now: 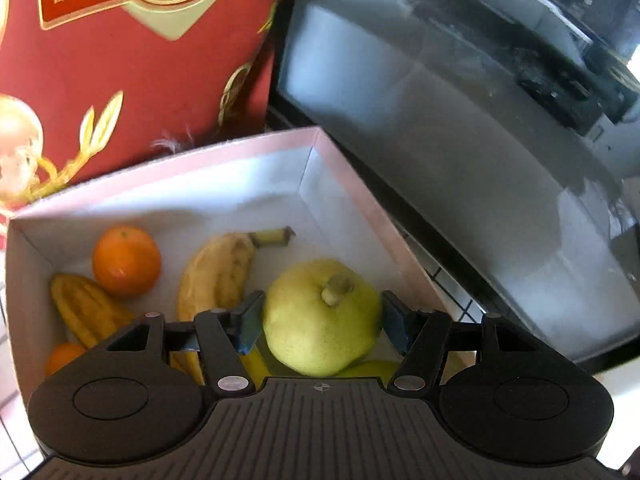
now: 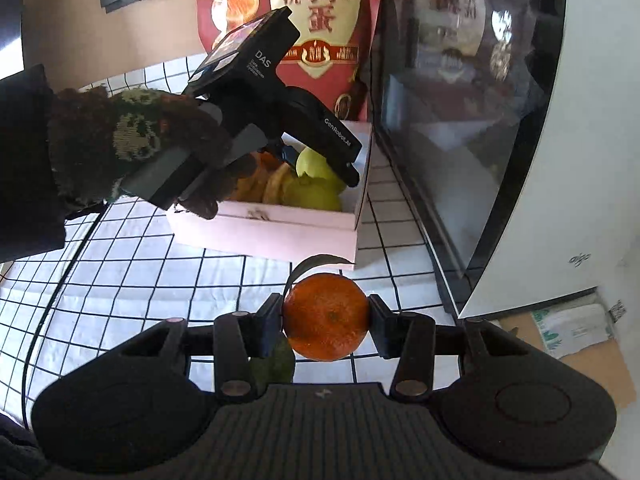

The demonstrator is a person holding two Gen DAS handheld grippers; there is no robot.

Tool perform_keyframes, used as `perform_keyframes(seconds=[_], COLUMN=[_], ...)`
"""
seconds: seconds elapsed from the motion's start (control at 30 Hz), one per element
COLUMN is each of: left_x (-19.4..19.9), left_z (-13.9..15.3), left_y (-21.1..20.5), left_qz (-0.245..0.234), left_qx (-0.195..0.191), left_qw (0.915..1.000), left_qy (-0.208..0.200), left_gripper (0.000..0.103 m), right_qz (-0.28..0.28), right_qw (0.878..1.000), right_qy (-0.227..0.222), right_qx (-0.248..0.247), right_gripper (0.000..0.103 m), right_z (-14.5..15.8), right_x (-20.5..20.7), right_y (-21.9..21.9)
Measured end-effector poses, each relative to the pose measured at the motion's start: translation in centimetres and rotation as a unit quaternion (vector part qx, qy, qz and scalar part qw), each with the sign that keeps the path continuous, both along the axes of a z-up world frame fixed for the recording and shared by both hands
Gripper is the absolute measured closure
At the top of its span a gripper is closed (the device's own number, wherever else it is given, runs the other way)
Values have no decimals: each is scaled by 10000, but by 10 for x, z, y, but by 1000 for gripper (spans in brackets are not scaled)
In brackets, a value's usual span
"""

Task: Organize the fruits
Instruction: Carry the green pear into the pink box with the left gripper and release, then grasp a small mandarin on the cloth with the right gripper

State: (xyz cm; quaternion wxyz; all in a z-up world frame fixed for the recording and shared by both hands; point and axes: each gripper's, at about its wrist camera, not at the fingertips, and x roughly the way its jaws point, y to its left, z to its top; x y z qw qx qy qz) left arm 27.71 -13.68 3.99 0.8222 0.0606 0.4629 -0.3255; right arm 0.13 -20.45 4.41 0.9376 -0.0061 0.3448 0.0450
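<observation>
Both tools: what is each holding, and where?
Left tool: green pear, possibly gripped at its sides. Right tool: orange, clamped at its sides.

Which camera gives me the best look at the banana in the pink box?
The left wrist view. It looks down into the box, so the banana shows from stem almost to tip, beside the pear between the left gripper's fingers. In the right wrist view, only a yellow sliver shows behind the left gripper body.

Left wrist close above box (image 1: 316,140); right wrist farther, facing it.
</observation>
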Motion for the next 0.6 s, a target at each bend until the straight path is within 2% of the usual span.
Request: perform_keyframes(seconds=[0.2, 0.4, 0.5, 0.6], left_x=[-3, -21, -41, -69], left_z=[11, 47, 62, 62], left_y=[5, 50, 91, 139], left_qz=[82, 346, 762, 1250], left_qx=[-36, -869, -1257, -1510], left_qw=[9999, 9950, 9879, 9796], left_qy=[-73, -364, -494, -449], left_gripper=[37, 40, 40, 40], right_qz=[146, 259, 359, 444], right_qw=[9998, 9996, 9991, 9982], right_qy=[138, -39, -187, -401], right_qx=[-8, -61, -88, -70], right_gripper=[58, 58, 58, 58], right_z=[-5, 10, 22, 41], right_x=[16, 32, 47, 68], right_y=[-7, -6, 1, 11])
